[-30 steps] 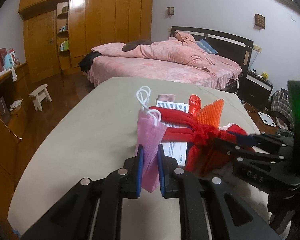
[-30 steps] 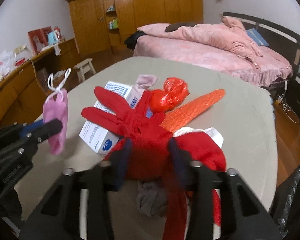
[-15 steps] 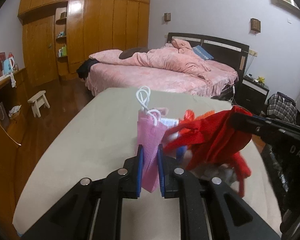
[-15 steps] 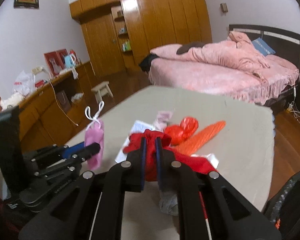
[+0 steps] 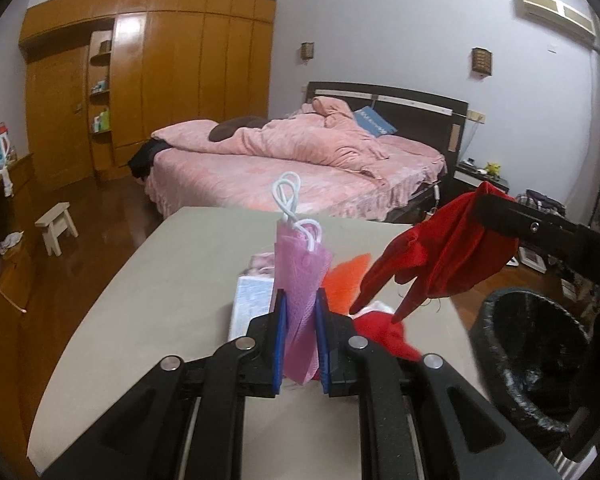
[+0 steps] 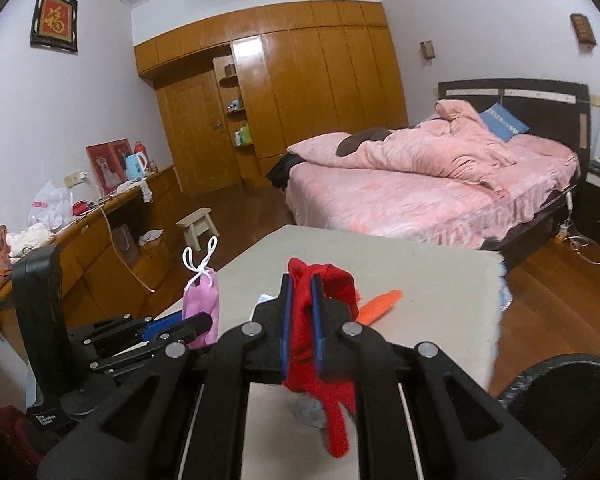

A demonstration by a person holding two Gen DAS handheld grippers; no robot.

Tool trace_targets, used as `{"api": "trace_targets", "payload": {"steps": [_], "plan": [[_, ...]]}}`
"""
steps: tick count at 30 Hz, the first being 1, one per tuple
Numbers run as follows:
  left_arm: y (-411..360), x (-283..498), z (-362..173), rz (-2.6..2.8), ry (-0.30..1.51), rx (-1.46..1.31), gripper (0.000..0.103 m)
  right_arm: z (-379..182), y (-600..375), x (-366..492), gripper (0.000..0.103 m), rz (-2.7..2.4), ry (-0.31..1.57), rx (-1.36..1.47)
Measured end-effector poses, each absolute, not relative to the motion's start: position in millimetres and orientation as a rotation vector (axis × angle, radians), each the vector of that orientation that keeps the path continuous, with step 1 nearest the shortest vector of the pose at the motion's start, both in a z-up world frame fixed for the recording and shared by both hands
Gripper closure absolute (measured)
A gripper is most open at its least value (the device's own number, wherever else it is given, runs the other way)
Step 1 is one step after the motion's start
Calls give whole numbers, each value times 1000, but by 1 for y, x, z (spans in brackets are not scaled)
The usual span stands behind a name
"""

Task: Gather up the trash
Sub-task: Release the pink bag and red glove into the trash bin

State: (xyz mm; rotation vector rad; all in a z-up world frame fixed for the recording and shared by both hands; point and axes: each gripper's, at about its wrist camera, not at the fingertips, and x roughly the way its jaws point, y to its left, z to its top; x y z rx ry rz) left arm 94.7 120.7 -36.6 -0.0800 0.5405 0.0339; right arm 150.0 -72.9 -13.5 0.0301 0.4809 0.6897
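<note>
- Bedroom furniture filled the background: a bed [image 5: 296,160] with pink covers stood beyond the far edge of a beige table [image 5: 148,292], and a wooden wardrobe [image 6: 300,92] lined the wall past the bed.
- On the table, a white box [image 5: 250,304] lay just left of the left gripper [image 5: 300,340], with an orange mesh piece [image 5: 346,282] just to that gripper's right.
- The left gripper's blue-padded jaws were closed on a pink face mask [image 5: 300,280], which stood upright between them, its white ear loops [image 5: 288,196] sticking up above the table.
- The right gripper [image 6: 300,324] had its jaws pinched tight on a red cloth [image 6: 312,344]; in the left wrist view that cloth [image 5: 440,260] hung in the air, clear of the table and over its right edge.
- More red fabric [image 5: 384,332] lay on the table beneath the hanging cloth.
- A black-lined trash bin [image 5: 536,360] stood just beside the table's right edge, below and right of the red cloth.
</note>
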Motion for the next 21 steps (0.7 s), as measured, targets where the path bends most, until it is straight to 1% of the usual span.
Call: {"api": "trace_targets", "payload": {"steps": [10,21], "plan": [[57,99,-32,-98,538,-46,89,-19,-140,130,95,555,484,51],[-43,112,-42,-317,551,-2,90,-36,-239,108,95,326,507,61]]}}
